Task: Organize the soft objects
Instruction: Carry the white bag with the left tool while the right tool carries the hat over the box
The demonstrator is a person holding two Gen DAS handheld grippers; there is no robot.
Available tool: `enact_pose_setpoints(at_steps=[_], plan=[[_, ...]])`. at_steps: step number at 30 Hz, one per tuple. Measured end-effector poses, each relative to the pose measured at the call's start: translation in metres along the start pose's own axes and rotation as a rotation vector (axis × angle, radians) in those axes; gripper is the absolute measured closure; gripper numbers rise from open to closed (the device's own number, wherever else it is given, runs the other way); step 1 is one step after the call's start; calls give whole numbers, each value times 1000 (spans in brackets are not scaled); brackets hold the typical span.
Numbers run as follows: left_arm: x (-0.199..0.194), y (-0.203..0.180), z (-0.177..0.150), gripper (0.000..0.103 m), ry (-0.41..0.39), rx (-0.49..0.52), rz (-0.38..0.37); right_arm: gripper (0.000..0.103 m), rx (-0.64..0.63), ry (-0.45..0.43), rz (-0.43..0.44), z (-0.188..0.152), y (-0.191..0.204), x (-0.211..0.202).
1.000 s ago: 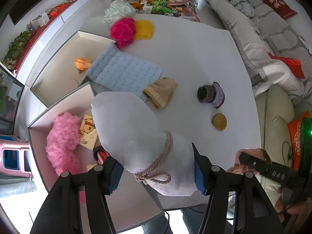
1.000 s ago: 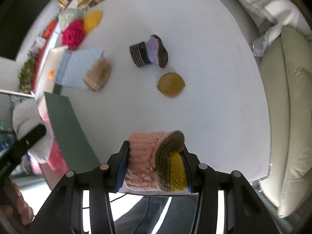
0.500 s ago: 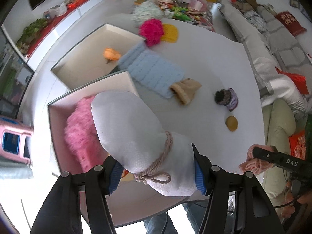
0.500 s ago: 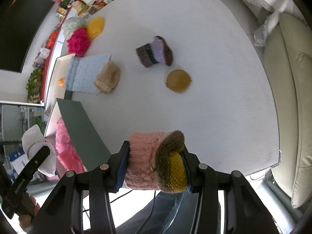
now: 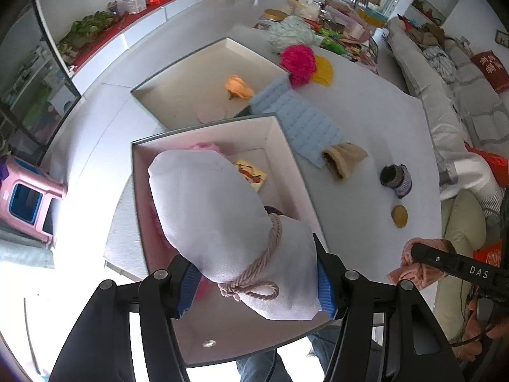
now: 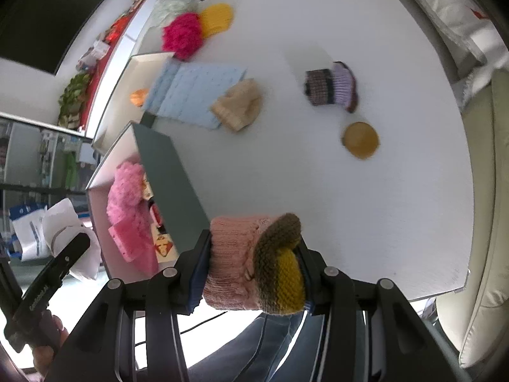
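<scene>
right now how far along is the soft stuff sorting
Partly done. The near box already holds a pink fluffy piece. In hand: the left claw grips a white drawstring bag above that box; the right claw grips a pink knit item. Left on the table: blue mat, beige hat, striped bootie.

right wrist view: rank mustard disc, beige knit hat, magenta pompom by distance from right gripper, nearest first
1. mustard disc, ahead and right of the right gripper, alone on the white table.
2. beige knit hat, farther, left of centre, beside the blue mat.
3. magenta pompom, farthest, at the table's far left edge.
</scene>
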State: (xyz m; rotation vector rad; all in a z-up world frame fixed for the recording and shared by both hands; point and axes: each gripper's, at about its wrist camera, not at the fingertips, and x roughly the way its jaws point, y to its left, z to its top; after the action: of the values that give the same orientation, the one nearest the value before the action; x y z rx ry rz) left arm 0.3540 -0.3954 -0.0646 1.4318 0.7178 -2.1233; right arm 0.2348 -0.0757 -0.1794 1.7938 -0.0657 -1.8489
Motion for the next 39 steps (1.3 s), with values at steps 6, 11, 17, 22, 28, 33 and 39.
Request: enact_pose_setpoints(at_steps=[6,11,17,22,28,33,39], plan=[[-7,22,-1,41,-22,-36,12,52,-56,6,5,-2,27,4],[-10,37,-1,41,-31,-62,24,52,-101,10,11,-2,48,8],[-11,55,-3,41,-36,-101,37,52,-155,24,14,-2,73,15],[-11,69,-2,41,-39,-131,46,52,-199,36,16,-2,92,20],[-11,83,-1,41,-43,-158,56,52,-251,48,19,1,115,25],[-9,86,0,41,-42,-163,61,52,-286,55,22,3,128,27],[-8,87,2,41,-40,-151,67,52,-337,54,11,1,144,27]])
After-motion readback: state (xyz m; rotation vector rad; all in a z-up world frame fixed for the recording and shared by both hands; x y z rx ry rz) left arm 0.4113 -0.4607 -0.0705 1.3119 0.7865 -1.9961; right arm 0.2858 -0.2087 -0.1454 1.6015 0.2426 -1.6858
